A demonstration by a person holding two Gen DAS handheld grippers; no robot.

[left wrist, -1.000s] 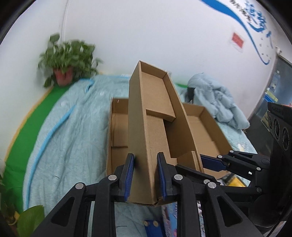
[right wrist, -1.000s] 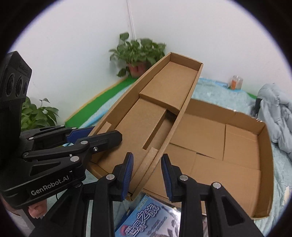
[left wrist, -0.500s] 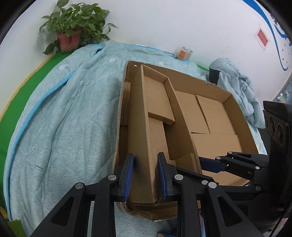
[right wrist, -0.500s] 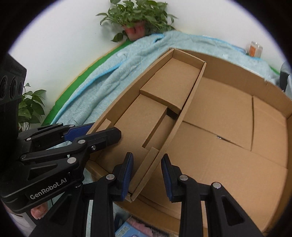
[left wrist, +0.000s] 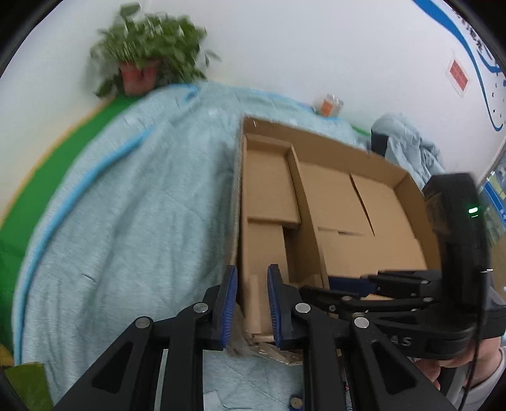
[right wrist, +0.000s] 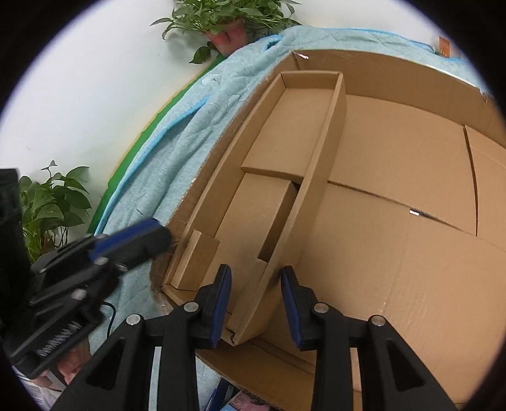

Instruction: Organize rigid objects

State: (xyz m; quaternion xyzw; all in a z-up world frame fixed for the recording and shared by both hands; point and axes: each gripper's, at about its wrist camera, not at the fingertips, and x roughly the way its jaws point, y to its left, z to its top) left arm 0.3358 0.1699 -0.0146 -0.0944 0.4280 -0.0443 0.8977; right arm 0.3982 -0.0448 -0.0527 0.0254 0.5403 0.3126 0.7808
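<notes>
A long narrow cardboard tray [right wrist: 284,177] lies inside a big shallow cardboard box [right wrist: 411,196], along the box's left wall. In the left wrist view the tray [left wrist: 268,202] and the box [left wrist: 357,202] show too. My left gripper [left wrist: 251,303] straddles the tray's near left wall and the box wall, its jaws slightly apart and loose. My right gripper [right wrist: 255,303] is open around the tray's right wall at the near end. Each gripper shows in the other's view, the right one [left wrist: 363,284] and the left one [right wrist: 132,240].
The box rests on a light blue blanket [left wrist: 142,205] over a green surface. Potted plants [right wrist: 231,19] stand at the wall. A small orange jar [left wrist: 327,106] and a bundled pale blue cloth [left wrist: 408,148] lie behind the box. Printed packets [right wrist: 234,400] lie near me.
The tray went down from tilted in the air to flat inside the big box. Both grippers have widened around its walls, the right one clearly.
</notes>
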